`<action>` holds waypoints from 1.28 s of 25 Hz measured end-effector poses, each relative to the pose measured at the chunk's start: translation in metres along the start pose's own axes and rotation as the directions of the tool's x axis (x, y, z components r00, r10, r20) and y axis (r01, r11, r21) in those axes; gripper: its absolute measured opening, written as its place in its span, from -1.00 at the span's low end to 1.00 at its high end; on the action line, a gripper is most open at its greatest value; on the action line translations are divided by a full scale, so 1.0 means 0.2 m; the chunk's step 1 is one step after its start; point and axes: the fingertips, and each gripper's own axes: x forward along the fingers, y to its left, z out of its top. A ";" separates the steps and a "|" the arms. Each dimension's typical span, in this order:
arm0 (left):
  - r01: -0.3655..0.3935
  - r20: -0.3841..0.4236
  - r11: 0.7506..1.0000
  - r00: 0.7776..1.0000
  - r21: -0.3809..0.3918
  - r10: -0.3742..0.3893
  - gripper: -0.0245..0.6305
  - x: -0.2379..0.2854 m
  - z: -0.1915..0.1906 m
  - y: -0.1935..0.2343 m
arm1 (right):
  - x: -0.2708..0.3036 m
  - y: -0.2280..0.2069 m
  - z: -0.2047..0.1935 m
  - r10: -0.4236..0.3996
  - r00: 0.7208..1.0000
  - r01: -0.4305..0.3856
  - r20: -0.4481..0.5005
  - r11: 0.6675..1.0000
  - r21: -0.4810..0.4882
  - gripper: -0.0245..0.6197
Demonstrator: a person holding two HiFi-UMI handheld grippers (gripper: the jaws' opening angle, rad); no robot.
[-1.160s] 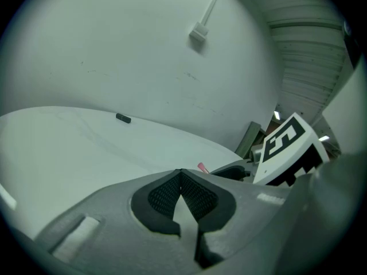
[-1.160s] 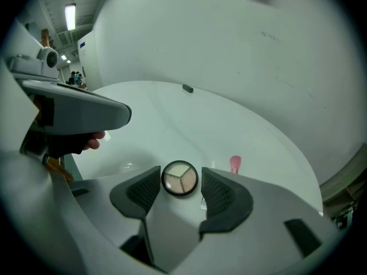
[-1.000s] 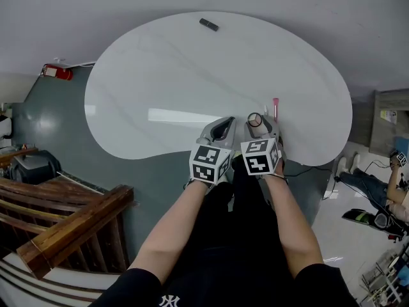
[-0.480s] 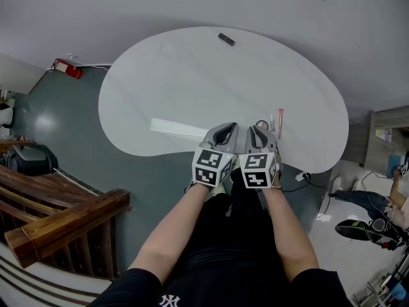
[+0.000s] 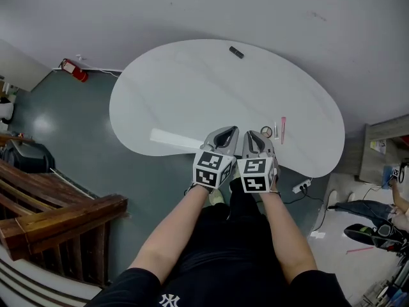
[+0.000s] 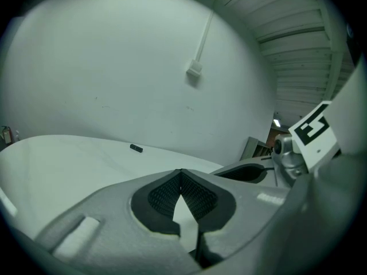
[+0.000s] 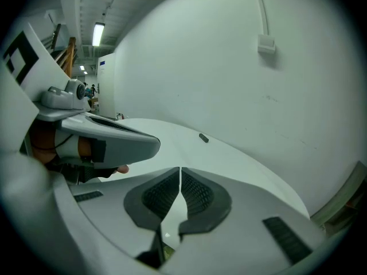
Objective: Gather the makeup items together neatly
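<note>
Left gripper [image 5: 225, 132] over near edge of white table [image 5: 166, 94], jaws together, empty; small dark item [image 5: 236, 52] alone at far edge; right gripper [image 5: 255, 137] beside left, jaws just closed, nothing between; ring [image 5: 266, 131], white stick [image 5: 275, 129], pink stick [image 5: 283, 128] side by side just right.

White table [image 5: 192, 88], pink stick [image 5: 283, 128], dark item [image 5: 236, 52]
</note>
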 end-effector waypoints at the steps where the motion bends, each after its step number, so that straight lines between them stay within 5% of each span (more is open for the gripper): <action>1: 0.000 0.009 1.000 1.000 0.002 0.000 -0.90 -0.02 0.02 0.00 | -0.01 0.01 0.02 0.001 1.000 -0.001 0.010 1.000 0.012 -0.85; 10: -0.036 0.034 0.999 0.999 0.020 0.035 -0.90 -0.17 0.18 0.12 | -0.08 0.08 0.25 0.031 0.995 -0.041 0.097 0.993 0.110 -0.87; 21: -0.079 0.072 0.997 0.994 -0.018 0.080 -0.90 -0.06 0.36 0.37 | 0.13 0.06 0.54 0.128 0.975 -0.176 0.179 0.942 0.285 -0.87; 32: -0.105 0.051 0.994 0.993 -0.036 0.107 -0.90 0.31 0.51 0.63 | 0.54 -0.18 0.76 0.154 0.979 -0.178 0.132 0.965 0.193 -0.86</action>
